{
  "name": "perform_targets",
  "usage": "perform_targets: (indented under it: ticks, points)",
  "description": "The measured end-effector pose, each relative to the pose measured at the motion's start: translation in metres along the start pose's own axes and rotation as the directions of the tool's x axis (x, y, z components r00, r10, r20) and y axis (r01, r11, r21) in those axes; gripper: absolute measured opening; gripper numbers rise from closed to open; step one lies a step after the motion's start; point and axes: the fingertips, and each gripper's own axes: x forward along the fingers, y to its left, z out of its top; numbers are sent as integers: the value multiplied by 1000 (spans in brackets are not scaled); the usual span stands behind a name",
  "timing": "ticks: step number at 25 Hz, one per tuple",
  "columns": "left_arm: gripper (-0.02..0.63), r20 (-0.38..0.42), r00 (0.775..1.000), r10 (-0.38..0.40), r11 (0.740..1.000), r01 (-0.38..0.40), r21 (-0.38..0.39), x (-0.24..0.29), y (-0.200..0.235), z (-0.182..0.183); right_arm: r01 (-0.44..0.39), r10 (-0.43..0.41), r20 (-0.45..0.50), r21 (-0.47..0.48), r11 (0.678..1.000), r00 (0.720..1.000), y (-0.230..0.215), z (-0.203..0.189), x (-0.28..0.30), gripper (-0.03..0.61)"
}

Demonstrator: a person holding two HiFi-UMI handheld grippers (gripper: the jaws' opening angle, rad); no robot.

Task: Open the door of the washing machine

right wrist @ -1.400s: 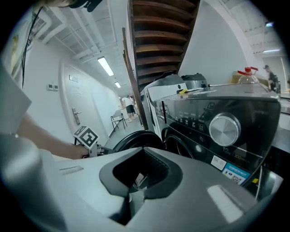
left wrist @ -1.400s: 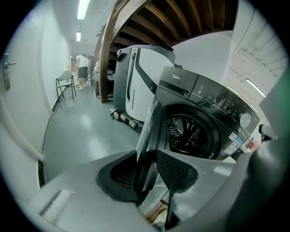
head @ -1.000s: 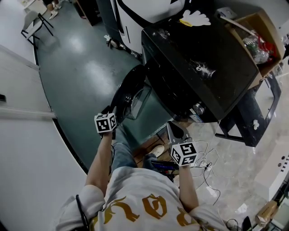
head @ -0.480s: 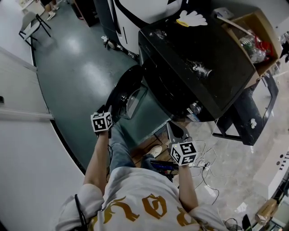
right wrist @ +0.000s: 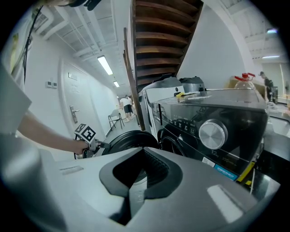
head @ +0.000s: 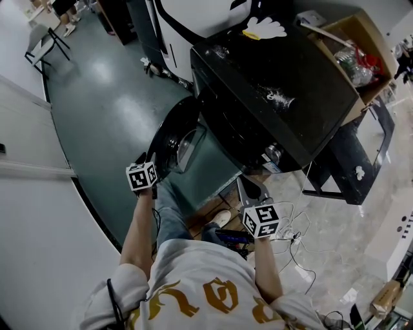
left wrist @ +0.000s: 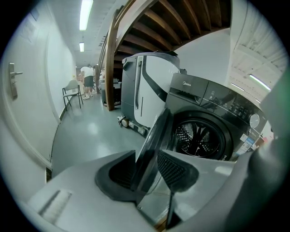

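The black washing machine point(head: 277, 84) stands ahead of me, its round door point(head: 169, 136) swung out to the left. In the left gripper view the door's rim point(left wrist: 154, 136) runs edge-on between the jaws, and the bare drum point(left wrist: 199, 138) shows behind it. My left gripper point(head: 153, 169) point(left wrist: 147, 170) is shut on that rim. My right gripper point(head: 248, 187) point(right wrist: 136, 188) hangs in front of the machine's right lower corner, shut on nothing, level with the control dial point(right wrist: 213, 133). The right gripper view also catches the door point(right wrist: 129, 142) and the left gripper point(right wrist: 88, 136).
A cardboard box point(head: 361, 45) of bottles sits at the machine's right. A white appliance point(head: 193, 19) stands behind it. Cables point(head: 297, 242) trail on the floor at right. A folding chair point(head: 42, 35) and a white wall with a door handle point(left wrist: 13, 77) lie left.
The left gripper has shifted slightly left with the door rim in it, and the door stands a little further out. The right gripper has barely moved.
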Motion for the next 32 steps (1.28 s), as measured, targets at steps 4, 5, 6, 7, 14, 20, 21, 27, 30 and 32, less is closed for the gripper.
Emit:
perform_targets:
  ticks: [4,5,6,7,14,20,21,27,30,32]
  points:
    - [143,7,1000,4,1000,-4,14,-1,-2,2,6,-6,11,-2,1000,1000,-2,4,-2,17]
    - [143,8,1000,5,1000,-5,13,-1,-1,2,7,-7,14,-3,1000,1000,-2,4,-3,17]
    - [143,8,1000,4,1000,-4,14,-1,-1,2,8,-8,16,-3,1000,1000,-2,5,-3,17]
    - [143,5,1000,5,1000,-5,16,-2,-2,2,9,-8,17,-4,1000,1000,-2,5,-4,17]
    - [126,-1,1000,13,1000,-13,-2,-3,2,1,15,-15,-3,-41,999,1000,1,3,-4,18]
    - [107,4,1000,8,1000,-8,-10,-2,3,0,13,-13,5,-25,1000,1000,2,2,-2,18]
    - [107,7,1000,6,1000,-6,-11,-1,3,1,13,-13,5,-24,1000,1000,2,2,-1,18]
    - [106,10,1000,0,1000,0,-15,-2,4,0,8,-7,1,-24,1000,1000,6,1,2,18]
    - [106,10,1000,-2,1000,2,-15,-1,3,-1,6,-6,3,-20,1000,1000,5,1,3,18]
    - [106,14,1000,-7,1000,8,-18,-1,2,-1,6,-6,3,-19,1000,1000,5,1,3,18]
